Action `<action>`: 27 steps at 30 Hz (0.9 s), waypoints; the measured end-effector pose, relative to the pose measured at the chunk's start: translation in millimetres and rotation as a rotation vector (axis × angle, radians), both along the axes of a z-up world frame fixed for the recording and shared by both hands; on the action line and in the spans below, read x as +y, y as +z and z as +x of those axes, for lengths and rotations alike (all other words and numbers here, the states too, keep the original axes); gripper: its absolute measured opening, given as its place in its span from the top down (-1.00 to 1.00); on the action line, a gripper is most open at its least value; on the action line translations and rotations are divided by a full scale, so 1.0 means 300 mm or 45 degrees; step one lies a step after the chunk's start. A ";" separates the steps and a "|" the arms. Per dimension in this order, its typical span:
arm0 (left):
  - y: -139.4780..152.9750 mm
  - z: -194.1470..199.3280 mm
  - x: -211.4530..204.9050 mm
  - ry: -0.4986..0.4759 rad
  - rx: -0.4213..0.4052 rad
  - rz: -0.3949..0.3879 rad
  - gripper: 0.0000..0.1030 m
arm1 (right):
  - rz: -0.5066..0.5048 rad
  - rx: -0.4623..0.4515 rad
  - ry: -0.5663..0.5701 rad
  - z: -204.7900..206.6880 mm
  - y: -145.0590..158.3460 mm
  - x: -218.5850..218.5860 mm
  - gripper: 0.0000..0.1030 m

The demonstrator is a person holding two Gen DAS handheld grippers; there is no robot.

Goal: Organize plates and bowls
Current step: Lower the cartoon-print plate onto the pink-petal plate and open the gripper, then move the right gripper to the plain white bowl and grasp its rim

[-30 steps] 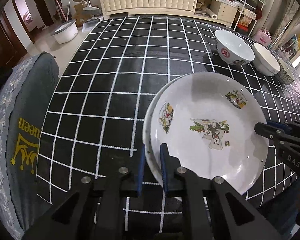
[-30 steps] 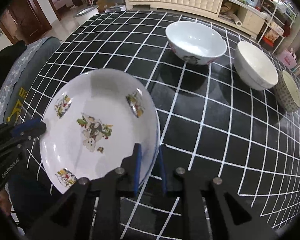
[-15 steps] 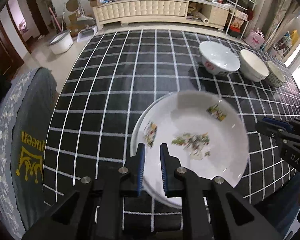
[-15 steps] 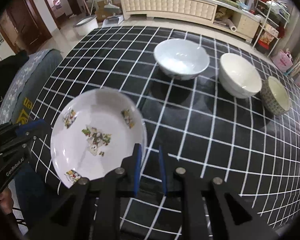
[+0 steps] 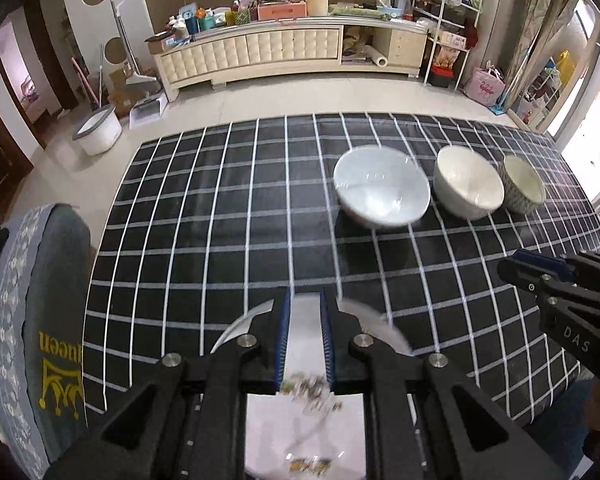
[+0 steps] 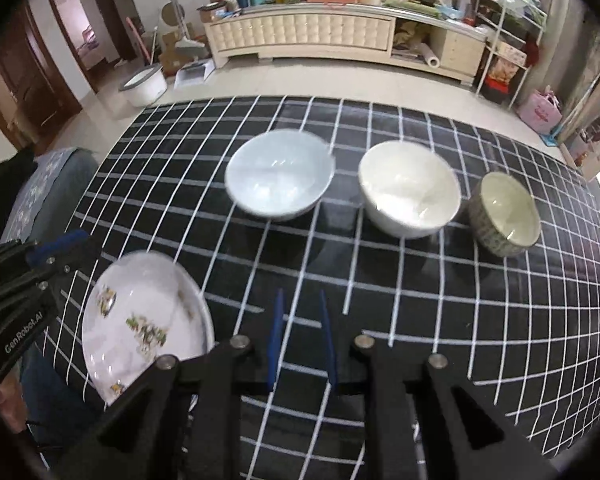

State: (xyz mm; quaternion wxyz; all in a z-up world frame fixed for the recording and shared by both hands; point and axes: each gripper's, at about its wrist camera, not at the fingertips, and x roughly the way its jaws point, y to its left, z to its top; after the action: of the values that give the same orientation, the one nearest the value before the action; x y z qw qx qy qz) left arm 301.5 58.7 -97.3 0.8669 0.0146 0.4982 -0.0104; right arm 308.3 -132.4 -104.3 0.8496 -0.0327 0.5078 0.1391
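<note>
Left view: I am looking down past the left gripper [image 5: 305,296] at a table [image 5: 220,240] covered in a black cloth with a white grid. Its fingers are standing almost together, leaving only a narrow slit. A white plate [image 5: 304,420] with small cartoon prints is showing through that slit and on both sides of the fingers. It is lying under them at the near edge of the table. The plate is blurred here, and I am unable to tell whether the pads are touching it.

Right view: the right gripper [image 6: 301,294] is hanging over bare cloth. Its fingers are standing a little apart, slightly wider than the left pair, with nothing between them. The plate is sitting to its lower left, near the left corner of the table, face up. The left gripper's tips are showing just beside the plate's far-left rim, and I am seeing no clear contact there.

Three bowls are standing upright in a row across the far right part of the table, well apart from the plate. They are a wide pale bowl [image 6: 278,178], a deeper cream bowl [image 6: 408,188] and a small patterned bowl [image 6: 504,212], all close beside one another and empty.

A grey chair cover [image 5: 56,360] with a yellow crown print is showing at the table's left side.
</note>
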 end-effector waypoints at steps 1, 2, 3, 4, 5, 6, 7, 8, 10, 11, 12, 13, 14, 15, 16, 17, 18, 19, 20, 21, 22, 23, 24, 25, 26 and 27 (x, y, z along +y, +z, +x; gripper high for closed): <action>0.002 0.024 -0.009 -0.007 -0.002 -0.006 0.74 | 0.005 -0.005 -0.007 0.016 0.005 -0.009 0.57; 0.002 0.038 -0.014 -0.010 -0.002 -0.007 0.74 | 0.008 -0.010 -0.017 0.036 0.009 -0.017 0.57; 0.003 0.065 -0.024 -0.014 -0.005 -0.005 0.74 | 0.010 -0.012 -0.021 0.053 0.011 -0.022 0.57; 0.001 0.083 -0.028 -0.016 -0.007 -0.006 0.74 | 0.014 -0.014 -0.024 0.072 0.012 -0.027 0.57; -0.001 0.104 -0.033 -0.017 -0.004 -0.008 0.74 | 0.020 -0.015 -0.025 0.091 0.013 -0.031 0.57; -0.004 0.130 -0.036 -0.018 -0.003 -0.016 0.74 | 0.025 -0.015 -0.023 0.111 0.012 -0.034 0.57; -0.008 0.147 -0.037 -0.020 -0.002 -0.024 0.74 | 0.029 -0.015 -0.021 0.125 0.010 -0.034 0.57; -0.013 0.173 -0.039 -0.024 -0.002 -0.033 0.74 | 0.036 -0.014 -0.016 0.145 0.006 -0.035 0.57; -0.017 0.206 -0.041 -0.024 -0.011 -0.045 0.74 | 0.050 -0.011 -0.012 0.180 -0.009 -0.035 0.52; -0.021 0.224 -0.044 -0.026 -0.015 -0.046 0.74 | 0.055 -0.004 -0.014 0.204 -0.025 -0.035 0.37; -0.034 0.248 -0.048 -0.035 -0.010 -0.039 0.74 | 0.058 0.001 -0.016 0.217 -0.033 -0.035 0.30; -0.044 0.261 -0.051 -0.038 -0.004 -0.032 0.74 | 0.068 0.005 -0.016 0.233 -0.044 -0.035 0.15; -0.058 0.282 -0.054 -0.040 0.003 -0.024 0.74 | 0.074 0.006 -0.015 0.251 -0.057 -0.034 0.10; -0.067 0.294 -0.058 -0.043 0.008 -0.024 0.74 | 0.071 0.006 -0.017 0.256 -0.063 -0.033 0.03; -0.080 0.314 -0.062 -0.051 0.018 -0.023 0.72 | 0.064 0.006 -0.019 0.265 -0.072 -0.033 -0.01; -0.089 0.327 -0.065 -0.055 0.024 -0.022 0.61 | 0.055 0.003 -0.023 0.278 -0.083 -0.032 -0.02; -0.101 0.346 -0.072 -0.060 0.030 -0.016 0.54 | 0.039 -0.005 -0.030 0.285 -0.088 -0.032 -0.02; -0.109 0.358 -0.077 -0.059 0.029 -0.006 0.39 | 0.021 -0.018 -0.035 0.289 -0.090 -0.031 -0.02; -0.116 0.369 -0.081 -0.059 0.028 0.005 0.28 | 0.005 -0.030 -0.029 0.296 -0.094 -0.027 -0.02; -0.126 0.382 -0.088 -0.067 0.025 0.018 0.26 | 0.003 -0.034 -0.017 0.303 -0.099 -0.022 -0.02; -0.136 0.394 -0.096 -0.075 0.030 0.030 0.26 | 0.009 -0.031 -0.010 0.309 -0.102 -0.023 -0.02; -0.144 0.404 -0.100 -0.077 0.037 0.039 0.26 | 0.019 -0.027 -0.002 0.318 -0.107 -0.019 -0.02; -0.155 0.416 -0.098 -0.078 0.049 0.047 0.26 | 0.023 -0.026 0.001 0.328 -0.109 -0.019 -0.02; -0.163 0.421 -0.099 -0.079 0.057 0.046 0.26 | 0.023 -0.028 0.005 0.335 -0.111 -0.016 -0.02; -0.174 0.428 -0.099 -0.080 0.069 0.044 0.26 | 0.018 -0.032 0.013 0.342 -0.114 -0.010 -0.02; -0.187 0.435 -0.096 -0.079 0.085 0.041 0.26 | 0.015 -0.036 0.022 0.348 -0.116 -0.003 -0.02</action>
State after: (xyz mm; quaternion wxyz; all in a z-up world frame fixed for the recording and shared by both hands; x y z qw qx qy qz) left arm 431.9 29.8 -153.3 0.8487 0.0438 0.5262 -0.0298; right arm 412.8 -133.2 -139.1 0.8556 -0.0342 0.4946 0.1490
